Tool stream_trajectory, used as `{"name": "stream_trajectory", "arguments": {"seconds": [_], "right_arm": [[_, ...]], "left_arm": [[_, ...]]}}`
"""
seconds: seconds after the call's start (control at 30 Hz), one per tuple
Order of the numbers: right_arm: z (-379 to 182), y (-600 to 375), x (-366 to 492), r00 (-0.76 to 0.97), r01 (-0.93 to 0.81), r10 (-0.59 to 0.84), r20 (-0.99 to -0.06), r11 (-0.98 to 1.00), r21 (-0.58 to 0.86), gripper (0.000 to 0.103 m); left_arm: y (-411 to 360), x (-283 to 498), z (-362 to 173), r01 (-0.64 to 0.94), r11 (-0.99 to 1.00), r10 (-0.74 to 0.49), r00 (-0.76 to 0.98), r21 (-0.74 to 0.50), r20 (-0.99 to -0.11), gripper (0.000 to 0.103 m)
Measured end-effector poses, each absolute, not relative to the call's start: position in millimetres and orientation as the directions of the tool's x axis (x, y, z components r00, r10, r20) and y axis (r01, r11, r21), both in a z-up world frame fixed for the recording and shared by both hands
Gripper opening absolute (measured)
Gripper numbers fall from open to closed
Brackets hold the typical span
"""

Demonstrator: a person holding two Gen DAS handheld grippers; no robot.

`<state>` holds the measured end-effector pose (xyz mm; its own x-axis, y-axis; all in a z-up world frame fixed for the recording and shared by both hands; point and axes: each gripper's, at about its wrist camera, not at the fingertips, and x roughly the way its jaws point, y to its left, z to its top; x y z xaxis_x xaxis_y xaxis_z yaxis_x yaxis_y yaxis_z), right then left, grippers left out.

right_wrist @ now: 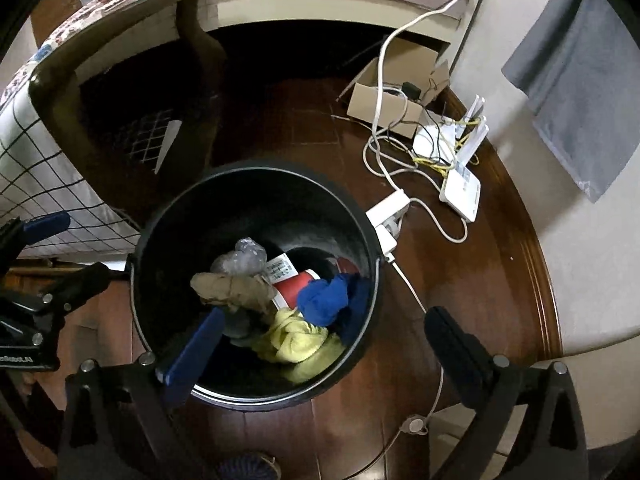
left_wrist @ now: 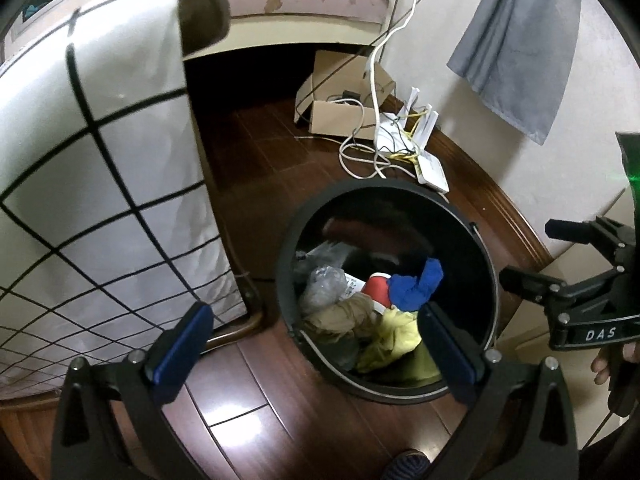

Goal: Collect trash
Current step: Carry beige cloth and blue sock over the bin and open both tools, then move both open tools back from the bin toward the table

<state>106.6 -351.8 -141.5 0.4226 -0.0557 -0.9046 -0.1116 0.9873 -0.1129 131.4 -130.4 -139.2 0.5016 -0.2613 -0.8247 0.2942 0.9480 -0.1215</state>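
A black round trash bin (left_wrist: 460, 248) stands on the dark wooden floor. It holds a blue cloth (left_wrist: 416, 284), a red cup (left_wrist: 378, 288), a yellow cloth (left_wrist: 392, 340), a tan crumpled piece (left_wrist: 340, 320) and clear plastic (left_wrist: 322, 288). My left gripper (left_wrist: 316, 344) hovers above the bin's near-left rim, open, with nothing held. In the right wrist view the bin (right_wrist: 180, 232) lies straight below. My right gripper (right_wrist: 324, 346) is open over its near-right rim, above the yellow cloth (right_wrist: 296, 340) and blue cloth (right_wrist: 324, 300). Each gripper shows in the other's view, right gripper (left_wrist: 536, 252), left gripper (right_wrist: 68, 248).
A bed with a grid-pattern sheet (left_wrist: 100, 184) rises at the left. Behind the bin lie a cardboard box (left_wrist: 344, 108), a white router (right_wrist: 460, 192), a power strip (right_wrist: 386, 212) and tangled cables (right_wrist: 380, 160). A grey cloth (left_wrist: 520, 40) hangs on the wall at the right.
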Motion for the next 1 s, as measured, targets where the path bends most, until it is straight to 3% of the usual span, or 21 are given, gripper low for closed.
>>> {"name": "stream_trajectory", "arguments": {"seconds": [1.0], "right_arm": [[-87.3,-310.3,88.9,0.532,-0.173,-0.011,-0.847,0.977,-0.122,0.102]], "left_arm": [[-93.5,109.9,-85.3,0.249,0.965,-0.222,0.606,-0.083,-0.764,0.102]]}}
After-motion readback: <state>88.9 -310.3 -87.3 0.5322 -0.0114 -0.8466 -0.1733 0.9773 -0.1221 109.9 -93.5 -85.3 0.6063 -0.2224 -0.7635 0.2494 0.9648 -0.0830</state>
